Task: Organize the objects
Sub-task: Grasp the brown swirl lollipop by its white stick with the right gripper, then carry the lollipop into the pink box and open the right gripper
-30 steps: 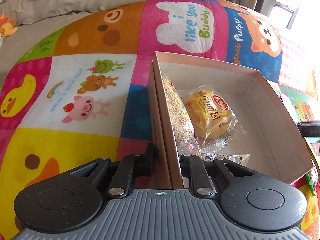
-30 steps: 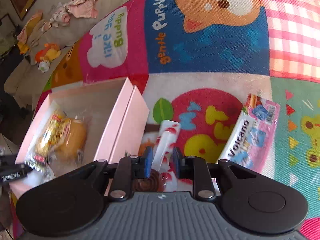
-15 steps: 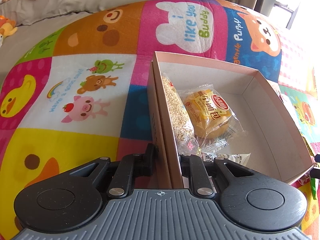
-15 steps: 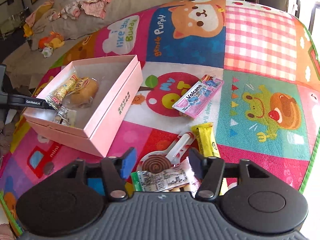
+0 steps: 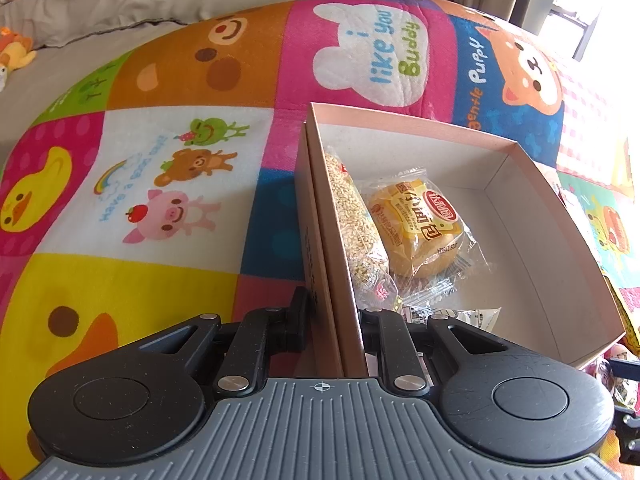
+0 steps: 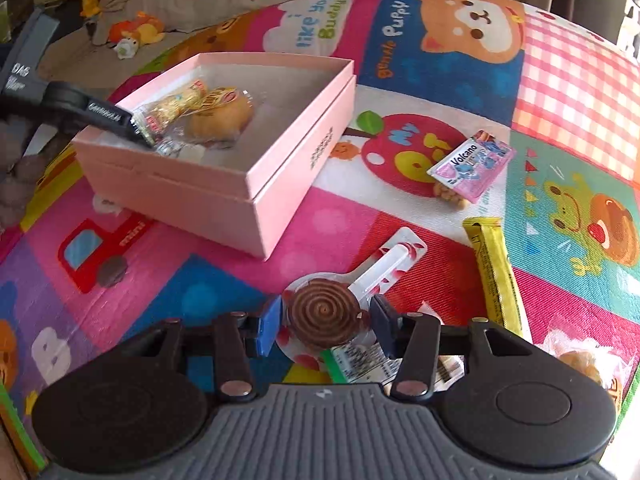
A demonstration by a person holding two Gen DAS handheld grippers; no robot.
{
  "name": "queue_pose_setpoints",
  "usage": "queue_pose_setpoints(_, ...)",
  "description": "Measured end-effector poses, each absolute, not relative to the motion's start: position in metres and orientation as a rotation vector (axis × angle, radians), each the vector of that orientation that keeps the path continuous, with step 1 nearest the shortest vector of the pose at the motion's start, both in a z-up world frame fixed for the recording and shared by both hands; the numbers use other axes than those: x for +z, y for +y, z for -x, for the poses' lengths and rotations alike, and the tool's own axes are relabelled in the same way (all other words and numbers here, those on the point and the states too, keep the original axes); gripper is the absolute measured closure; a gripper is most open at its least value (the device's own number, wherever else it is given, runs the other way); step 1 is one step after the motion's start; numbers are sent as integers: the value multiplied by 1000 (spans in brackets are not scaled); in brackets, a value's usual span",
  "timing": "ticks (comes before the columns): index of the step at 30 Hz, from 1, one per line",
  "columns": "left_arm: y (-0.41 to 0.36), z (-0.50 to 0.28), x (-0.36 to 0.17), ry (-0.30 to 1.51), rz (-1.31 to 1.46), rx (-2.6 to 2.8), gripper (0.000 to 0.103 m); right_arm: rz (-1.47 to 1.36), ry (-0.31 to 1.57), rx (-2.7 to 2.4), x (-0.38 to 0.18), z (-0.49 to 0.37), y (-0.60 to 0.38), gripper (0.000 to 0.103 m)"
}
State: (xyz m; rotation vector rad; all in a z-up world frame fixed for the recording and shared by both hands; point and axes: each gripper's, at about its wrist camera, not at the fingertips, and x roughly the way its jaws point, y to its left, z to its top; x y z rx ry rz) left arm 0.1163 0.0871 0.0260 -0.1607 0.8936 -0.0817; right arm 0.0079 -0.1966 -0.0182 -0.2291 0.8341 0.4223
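Snacks are what we are tidying, and they go into the pink box (image 6: pixel 256 184) that sits on the bright play mat (image 5: pixel 120 184)

On the left, our left claw (image 5: pixel 332 316) is nearly shut and pinches the near wall of the box, one finger outside and one inside, so we think it keeps the box from sliding. Inside the box by that wall lies a long sesame bar (image 5: pixel 352 216) in a clear wrap. Just beside it is a little yellow cake (image 5: pixel 416 228) in its bag. Some small wrapped bits lie at the near end, but we cannot tell what they are. More than half of the box floor is bare, so there is room for more.

Going right, past the box, the other snacks lie loose on the mat. Our right claw (image 6: pixel 324 320) is partly open and has just been closing. The brown swirl lollipop (image 6: pixel 324 312) sits between its two fingers, but the pads are not squeezing it yet. A white label packet (image 6: pixel 360 364) lies under the claw. Farther right are the yellow stick pack (image 6: pixel 496 276), the pink Volcano packet (image 6: pixel 472 168) near the red apple picture, and a clear bag with a bun (image 6: pixel 580 356) at the edge.

So we think a few snacks are put away and at least five are left, and the lollipop looks like the next one to go in
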Motion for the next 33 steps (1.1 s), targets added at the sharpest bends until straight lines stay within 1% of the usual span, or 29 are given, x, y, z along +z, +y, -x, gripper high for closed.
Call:
queue_pose_setpoints(1,87,-116,26,893,162,-82,85,233,832,419,-18,-4,-195,49)
queue_pose_setpoints(3,87,-116,26,893,162,-81,85,209,839,401,-19,-2,-195,48)
queue_pose_setpoints(5,87,-116,26,891,163,-80,85,144,845,382,-18,-4,-196,39)
queue_pose_setpoints(7,87,-116,26,891,163,-81,85,110,831,358,-20,-7,-193,36)
queue_pose_setpoints(11,87,-116,26,892,161,-81,85,118,794,304,-25,-7,-183,35)
queue_pose_setpoints(12,87,-116,26,892,161,-81,85,126,791,297,-25,-6,-182,37)
queue_pose_setpoints(14,87,-116,26,892,161,-84,84,141,788,297,-23,-3,-182,49)
queue_pose_setpoints(22,87,-117,27,898,166,-83,84,165,821,338,-14,29,-179,50)
queue_pose_setpoints(29,85,-122,28,912,143,-83,86,210,739,406,24,72,-169,50)
queue_pose_setpoints(33,85,-124,28,911,144,-72,87,183,688,455,50,86,-169,50)
